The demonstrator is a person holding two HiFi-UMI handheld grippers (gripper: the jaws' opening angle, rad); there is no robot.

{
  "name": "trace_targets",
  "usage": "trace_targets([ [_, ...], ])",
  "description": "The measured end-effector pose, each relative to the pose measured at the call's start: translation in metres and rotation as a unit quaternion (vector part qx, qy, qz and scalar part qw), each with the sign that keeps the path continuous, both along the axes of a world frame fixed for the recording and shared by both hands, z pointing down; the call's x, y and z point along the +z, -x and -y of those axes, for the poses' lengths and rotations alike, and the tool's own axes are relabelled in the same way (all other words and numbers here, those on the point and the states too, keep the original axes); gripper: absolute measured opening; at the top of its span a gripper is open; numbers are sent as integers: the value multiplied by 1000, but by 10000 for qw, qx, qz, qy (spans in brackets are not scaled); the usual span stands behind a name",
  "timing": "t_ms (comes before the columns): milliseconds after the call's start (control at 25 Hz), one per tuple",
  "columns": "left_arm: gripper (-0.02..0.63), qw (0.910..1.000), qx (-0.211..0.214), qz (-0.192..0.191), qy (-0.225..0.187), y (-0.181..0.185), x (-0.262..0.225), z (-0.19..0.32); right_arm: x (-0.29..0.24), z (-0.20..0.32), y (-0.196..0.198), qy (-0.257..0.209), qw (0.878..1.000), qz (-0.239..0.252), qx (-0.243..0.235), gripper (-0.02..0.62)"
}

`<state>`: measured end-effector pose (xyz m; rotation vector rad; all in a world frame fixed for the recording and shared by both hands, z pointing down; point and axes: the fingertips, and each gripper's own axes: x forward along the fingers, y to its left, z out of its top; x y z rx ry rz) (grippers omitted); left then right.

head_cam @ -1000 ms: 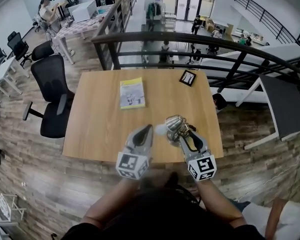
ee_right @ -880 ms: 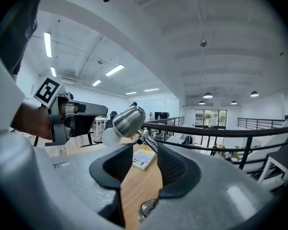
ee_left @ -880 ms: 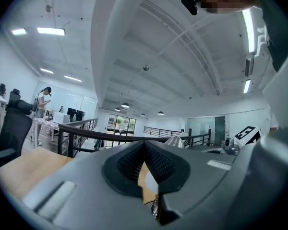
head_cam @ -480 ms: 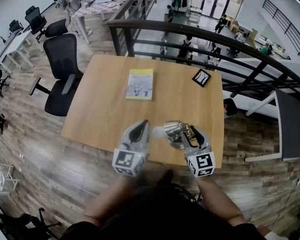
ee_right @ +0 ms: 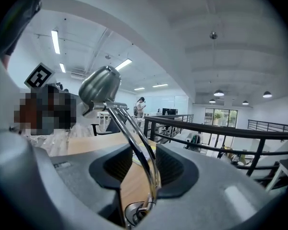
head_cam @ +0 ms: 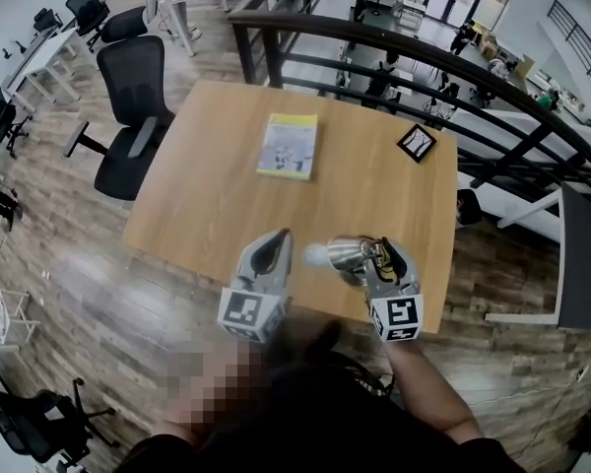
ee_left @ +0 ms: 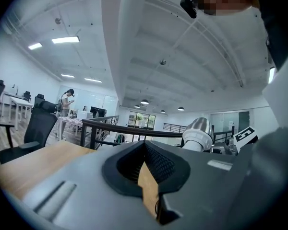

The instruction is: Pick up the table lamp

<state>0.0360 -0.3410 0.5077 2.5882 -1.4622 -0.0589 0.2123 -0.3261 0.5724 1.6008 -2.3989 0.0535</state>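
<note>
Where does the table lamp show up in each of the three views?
Head view: the table lamp is lower centre, near the table's front edge, at the right gripper's tips.
Left gripper view: its metal shade shows right of centre, above the gripper body.
Right gripper view: the shade is upper left, with the chrome arms running down between the open jaws.
Shared landmark: the black railing beyond the table.

On the wooden table (head_cam: pixel 207 195) lie a yellow booklet (head_cam: pixel 289 147) and, well apart, a small black-framed card (head_cam: pixel 417 143).
</note>
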Motion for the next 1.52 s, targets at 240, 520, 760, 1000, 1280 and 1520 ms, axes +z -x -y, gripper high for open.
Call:
trace_targets([
  [240, 2, 9998, -148, 2, 120, 10, 11, 3, 0, 4, -3, -126, 9998, -136, 101, 91],
  [520, 2, 9999, -117, -4, 118, 10, 10, 4, -3, 9, -13, -106, 9996, -92, 232, 50],
  [760, 2, 10000, -13, 26, 30, 4, 2, 1, -12, 8, -38, -90, 9988, 121, 472, 45],
  [1000, 2, 9997, 158, 15, -198, -3, -21, 1, -43, 2, -35, -253, 9978, 322, 520, 41],
  [1280, 2, 9982, 318, -40, -515, -8, -51, 0, -84, -5, -21, -472, 9971, 365, 474, 43],
  [1520, 2, 9961, 472, -158, -733, -10, -73, -1, -119, -10, -11, -626, 9964, 321, 482, 43],
])
